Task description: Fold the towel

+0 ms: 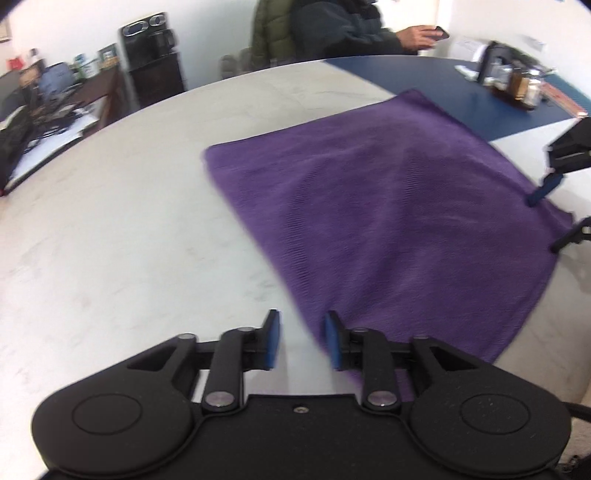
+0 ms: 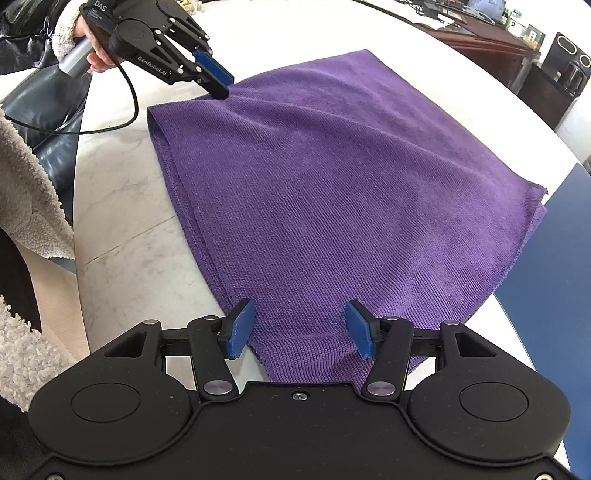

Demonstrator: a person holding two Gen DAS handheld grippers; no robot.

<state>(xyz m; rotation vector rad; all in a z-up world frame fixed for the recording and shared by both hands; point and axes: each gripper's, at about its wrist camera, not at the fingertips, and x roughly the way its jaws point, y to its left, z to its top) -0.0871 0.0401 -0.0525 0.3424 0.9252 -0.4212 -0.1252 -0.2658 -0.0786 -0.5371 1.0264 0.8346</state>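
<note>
A purple towel (image 1: 388,206) (image 2: 332,184) lies flat on the white marble table (image 1: 129,221) (image 2: 122,229), with two layers showing along its edges. My left gripper (image 1: 303,339) (image 2: 221,88) is open. Bare table shows between its blue pads, and the towel's edge runs just by the right pad. In the right wrist view its tips sit at the towel's far left edge. My right gripper (image 2: 300,328) (image 1: 543,225) is open above the towel's near corner. The cloth lies slack between and under its pads, not pinched.
A dark blue surface (image 1: 461,92) (image 2: 546,280) borders the towel's far side, with small jars and a box (image 1: 513,79) on it. A seated person holding a phone (image 1: 439,33) is behind the table. A cable (image 2: 131,99) trails from the left gripper, and a fleece sleeve (image 2: 26,192) hangs at the table's edge.
</note>
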